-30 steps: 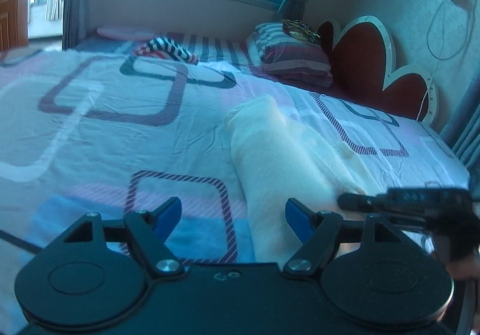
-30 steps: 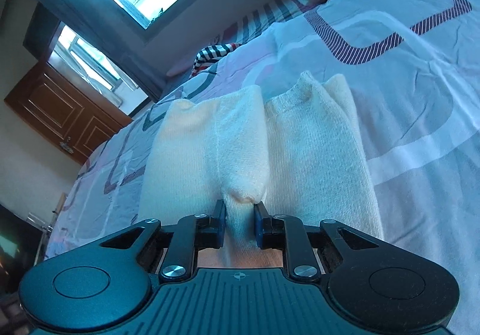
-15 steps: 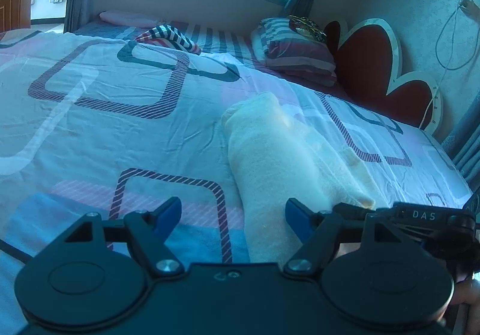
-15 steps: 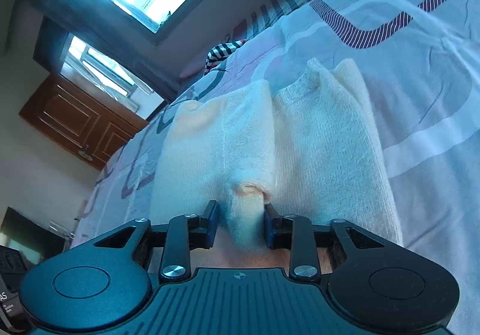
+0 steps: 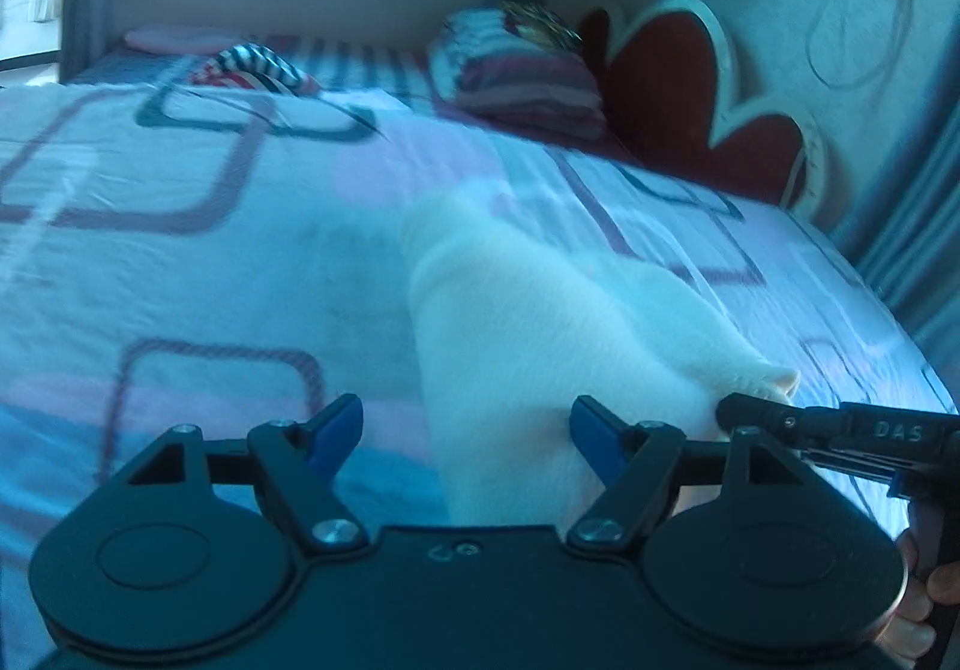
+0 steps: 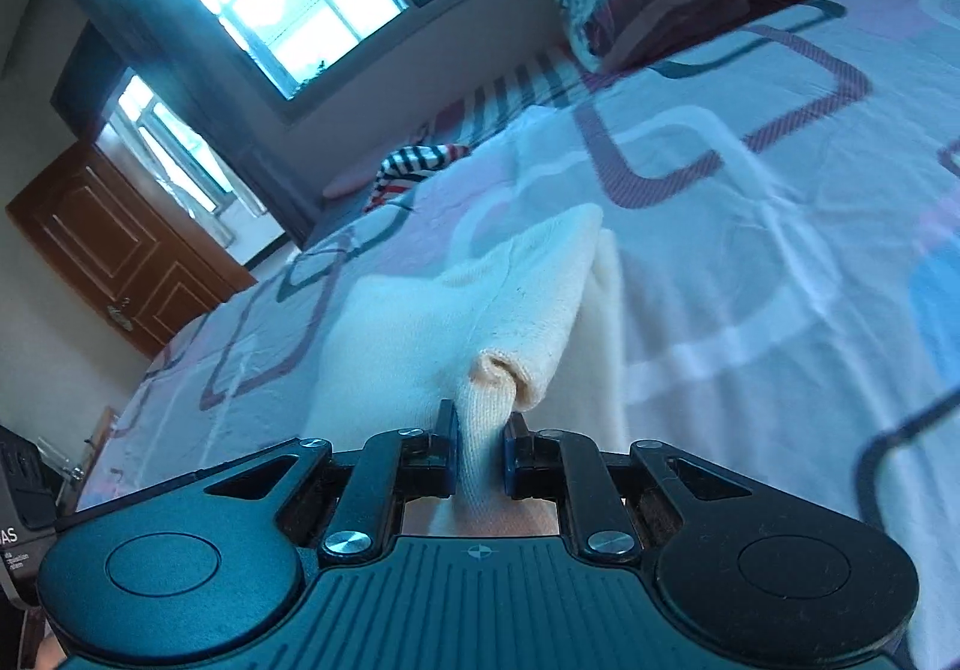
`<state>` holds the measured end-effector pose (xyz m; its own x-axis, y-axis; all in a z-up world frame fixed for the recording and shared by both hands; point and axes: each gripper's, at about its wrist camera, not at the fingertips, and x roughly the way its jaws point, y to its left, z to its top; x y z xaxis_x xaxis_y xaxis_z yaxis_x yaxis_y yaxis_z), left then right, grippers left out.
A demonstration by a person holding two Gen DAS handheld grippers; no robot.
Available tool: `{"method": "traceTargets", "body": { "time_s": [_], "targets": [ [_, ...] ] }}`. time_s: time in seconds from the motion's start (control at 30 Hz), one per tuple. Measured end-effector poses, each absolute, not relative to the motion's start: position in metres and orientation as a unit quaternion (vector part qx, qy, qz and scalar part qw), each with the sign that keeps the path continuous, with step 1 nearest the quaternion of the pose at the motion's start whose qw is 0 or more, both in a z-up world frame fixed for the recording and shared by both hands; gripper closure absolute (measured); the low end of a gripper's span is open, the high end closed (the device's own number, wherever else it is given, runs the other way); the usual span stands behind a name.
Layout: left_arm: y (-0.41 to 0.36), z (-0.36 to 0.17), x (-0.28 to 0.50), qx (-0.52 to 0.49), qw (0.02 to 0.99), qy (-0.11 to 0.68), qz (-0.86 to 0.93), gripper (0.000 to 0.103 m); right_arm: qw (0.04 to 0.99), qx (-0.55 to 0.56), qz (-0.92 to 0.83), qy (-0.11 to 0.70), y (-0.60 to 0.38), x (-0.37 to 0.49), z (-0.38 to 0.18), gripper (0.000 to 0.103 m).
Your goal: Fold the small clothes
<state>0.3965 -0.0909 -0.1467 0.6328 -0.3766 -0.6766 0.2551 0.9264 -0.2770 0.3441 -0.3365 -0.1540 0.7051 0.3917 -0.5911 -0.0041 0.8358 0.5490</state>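
Observation:
A cream knitted garment (image 5: 516, 322) lies folded lengthwise on the patterned bed sheet (image 5: 180, 262). My left gripper (image 5: 465, 430) is open, its blue fingertips (image 5: 336, 427) straddling the garment's near end without closing on it. My right gripper (image 6: 479, 439) is shut on a bunched edge of the cream garment (image 6: 480, 310) and lifts that edge off the sheet. The right gripper also shows in the left wrist view (image 5: 774, 418), at the garment's right edge.
A striped garment (image 5: 252, 67) lies far back on the bed. A stack of folded bedding (image 5: 522, 76) sits by the red heart-shaped headboard (image 5: 690, 88). A wooden door (image 6: 114, 244) and windows stand beyond the bed's far side.
The right gripper has pulled the garment's pinched edge up and over, so the cloth now rises in a peak. The left gripper stayed open and shifted slightly.

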Motion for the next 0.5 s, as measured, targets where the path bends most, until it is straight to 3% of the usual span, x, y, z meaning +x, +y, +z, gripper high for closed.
{"method": "traceTargets", "body": {
  "time_s": [0.13,0.37,0.5],
  "targets": [
    [-0.102,-0.163,0.394,-0.062,0.882,0.426,-0.189,0.028,0.864,0.291,0.097,0.400,-0.346,0.348,-0.175,0.090],
    [-0.091,-0.174,0.390,-0.085,0.866,0.454,-0.191,0.026,0.857,0.288,0.110,0.412,-0.355,0.327,-0.167,0.075],
    [-0.092,-0.175,0.380,-0.078,0.867,0.452,-0.194,0.026,0.848,0.294,0.109,0.428,-0.356,0.304,-0.170,0.073]
  ]
}}
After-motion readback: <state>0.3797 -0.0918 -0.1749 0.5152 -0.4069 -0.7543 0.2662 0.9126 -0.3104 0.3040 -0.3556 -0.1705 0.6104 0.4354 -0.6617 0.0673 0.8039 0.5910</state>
